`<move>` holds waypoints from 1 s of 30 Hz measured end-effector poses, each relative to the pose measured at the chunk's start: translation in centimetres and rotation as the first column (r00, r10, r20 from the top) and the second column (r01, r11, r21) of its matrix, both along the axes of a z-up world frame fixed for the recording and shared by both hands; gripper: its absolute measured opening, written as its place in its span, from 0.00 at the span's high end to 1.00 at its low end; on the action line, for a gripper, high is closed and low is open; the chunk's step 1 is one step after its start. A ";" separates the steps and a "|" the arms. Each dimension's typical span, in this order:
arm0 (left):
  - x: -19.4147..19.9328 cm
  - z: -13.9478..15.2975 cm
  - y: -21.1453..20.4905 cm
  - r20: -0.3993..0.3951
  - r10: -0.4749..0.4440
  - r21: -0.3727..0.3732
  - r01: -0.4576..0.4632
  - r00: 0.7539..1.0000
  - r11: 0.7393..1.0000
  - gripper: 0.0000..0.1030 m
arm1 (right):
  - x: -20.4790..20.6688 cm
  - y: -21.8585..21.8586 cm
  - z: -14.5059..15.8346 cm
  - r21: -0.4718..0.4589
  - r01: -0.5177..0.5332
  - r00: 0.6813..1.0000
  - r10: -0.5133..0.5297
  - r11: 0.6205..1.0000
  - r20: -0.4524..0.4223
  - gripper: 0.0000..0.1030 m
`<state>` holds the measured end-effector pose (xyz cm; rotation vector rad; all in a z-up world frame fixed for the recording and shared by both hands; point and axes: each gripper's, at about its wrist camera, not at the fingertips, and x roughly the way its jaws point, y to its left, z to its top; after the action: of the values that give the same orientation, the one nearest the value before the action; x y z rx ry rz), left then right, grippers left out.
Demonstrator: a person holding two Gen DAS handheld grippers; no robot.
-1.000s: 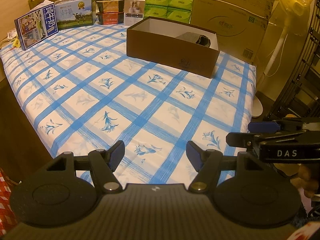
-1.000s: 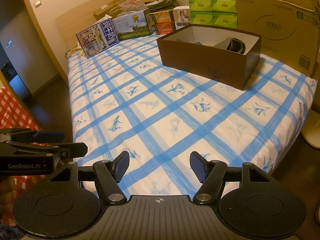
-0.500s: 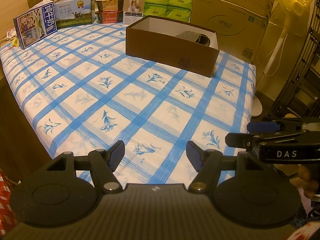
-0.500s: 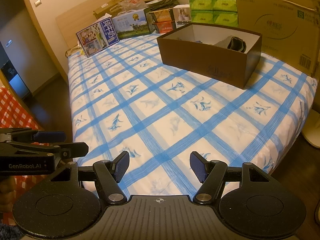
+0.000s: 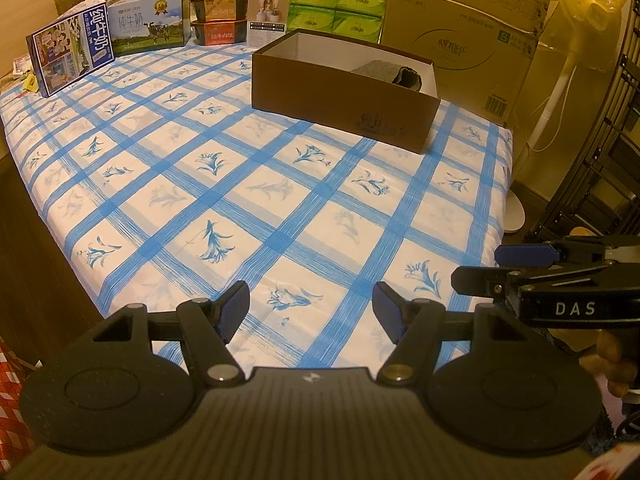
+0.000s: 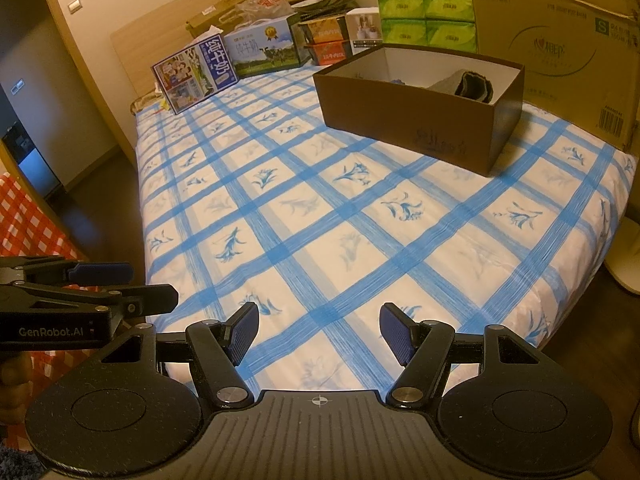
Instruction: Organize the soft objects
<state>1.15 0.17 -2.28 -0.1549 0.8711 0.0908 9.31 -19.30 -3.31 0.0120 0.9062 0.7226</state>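
Observation:
A brown shoe box [image 5: 344, 92] [image 6: 416, 120] stands open on the far right of a bed with a blue-checked sheet [image 5: 256, 184] [image 6: 320, 216]. Dark and grey soft items [image 5: 400, 74] [image 6: 468, 86] lie inside it, partly hidden by its wall. My left gripper [image 5: 310, 312] hangs open over the bed's near edge with nothing between its fingers. My right gripper [image 6: 318, 330] is open and empty too, held beside the left one, which shows from the side [image 6: 120, 280]. The right one shows side-on in the left wrist view [image 5: 500, 264].
Milk cartons [image 5: 72, 58], food boxes [image 5: 218, 26], green tissue packs [image 5: 338, 14] and a big cardboard box [image 5: 468, 40] line the bed's far side. A fan stand [image 5: 516, 216] and a dark rack [image 5: 600, 184] are on the right; red-checked cloth [image 6: 28, 220] on the left.

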 end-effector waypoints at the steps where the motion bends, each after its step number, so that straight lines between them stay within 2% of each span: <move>1: 0.0 0.0 0.0 0.001 0.000 0.000 0.000 1.000 1.000 0.36 | 0.0 0.0 0.0 0.000 0.000 1.000 0.000 1.000 0.000 0.35; 30: 0.2 -0.1 0.0 -0.001 0.000 -0.002 0.000 1.000 1.000 0.36 | 0.2 -0.1 -0.2 -0.001 0.000 1.000 0.000 1.000 -0.003 0.35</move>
<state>1.33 0.15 -2.40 -0.1566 0.8723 0.0899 9.52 -19.35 -3.47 0.0121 0.9095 0.7217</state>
